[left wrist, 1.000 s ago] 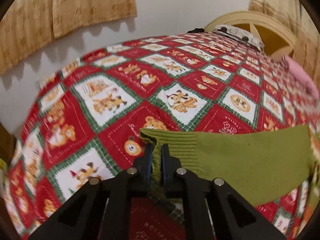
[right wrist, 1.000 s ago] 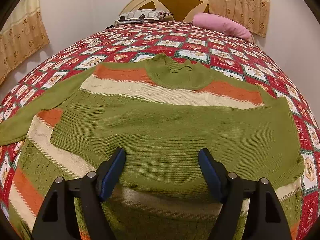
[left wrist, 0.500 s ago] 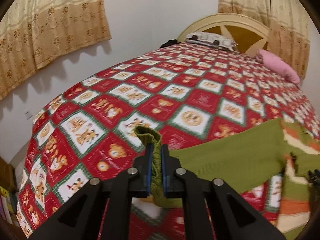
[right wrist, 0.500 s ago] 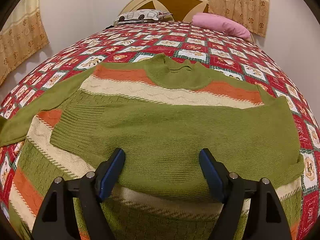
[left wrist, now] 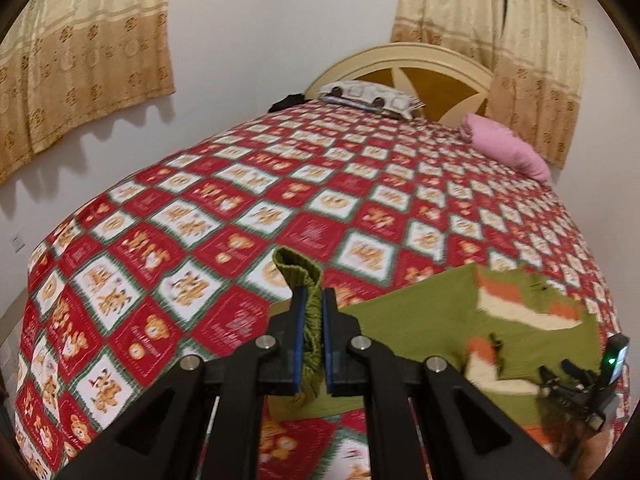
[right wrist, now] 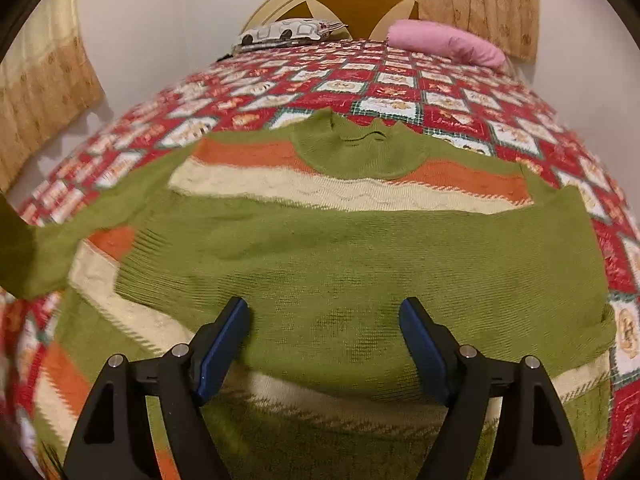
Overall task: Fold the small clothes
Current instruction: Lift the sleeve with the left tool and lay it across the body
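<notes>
Left hand-held gripper (left wrist: 314,300) clamped on the ribbed green cuff (left wrist: 298,270) of the sweater sleeve, cuff bunched and sticking up past the blue pads (left wrist: 299,334), held above the bed. The sleeve (left wrist: 404,320) trails from the grip to the right toward the sweater body. Right hand-held gripper (right wrist: 324,322) has fingers spread wide apart, gripping nothing, hovering low over the sweater front; contact with the fabric can't be told.

Sweater (right wrist: 360,252) lies face up on the bed, green with orange and cream stripes, collar (right wrist: 360,148) toward the headboard. One sleeve (right wrist: 400,264) is folded across the chest. The other sleeve runs off the left edge of the right wrist view, blurred there.

Bed covered by a red, white and green patterned quilt (left wrist: 200,220). Pink pillow (right wrist: 444,42) and a patterned pillow (right wrist: 284,32) sit near the headboard (left wrist: 420,72). Beige curtains (left wrist: 80,48) hang on the wall. The left wrist view is motion-blurred. The right hand-held gripper's body shows at the right edge of that view.
</notes>
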`<move>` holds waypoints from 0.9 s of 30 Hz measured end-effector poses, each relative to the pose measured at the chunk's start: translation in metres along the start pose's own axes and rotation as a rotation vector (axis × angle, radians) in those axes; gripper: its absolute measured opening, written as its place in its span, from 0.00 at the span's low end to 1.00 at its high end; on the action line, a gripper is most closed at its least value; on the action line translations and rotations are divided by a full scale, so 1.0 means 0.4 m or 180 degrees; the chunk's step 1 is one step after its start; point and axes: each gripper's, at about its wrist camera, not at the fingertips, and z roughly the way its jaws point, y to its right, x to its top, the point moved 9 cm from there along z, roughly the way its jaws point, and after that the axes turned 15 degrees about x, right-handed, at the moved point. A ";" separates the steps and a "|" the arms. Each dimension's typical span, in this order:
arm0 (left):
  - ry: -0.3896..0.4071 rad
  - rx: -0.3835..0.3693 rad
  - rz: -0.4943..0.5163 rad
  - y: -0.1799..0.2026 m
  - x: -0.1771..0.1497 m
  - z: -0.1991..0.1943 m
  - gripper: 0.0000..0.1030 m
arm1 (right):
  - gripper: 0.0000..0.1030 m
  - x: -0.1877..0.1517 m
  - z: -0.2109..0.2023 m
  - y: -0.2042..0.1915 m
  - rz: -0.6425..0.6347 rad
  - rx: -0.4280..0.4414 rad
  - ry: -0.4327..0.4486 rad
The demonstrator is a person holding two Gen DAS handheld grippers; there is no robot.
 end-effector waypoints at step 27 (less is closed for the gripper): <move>0.0405 -0.1133 0.0618 0.761 0.096 -0.278 0.07 | 0.81 -0.105 -0.153 0.175 0.0428 -0.0049 0.0259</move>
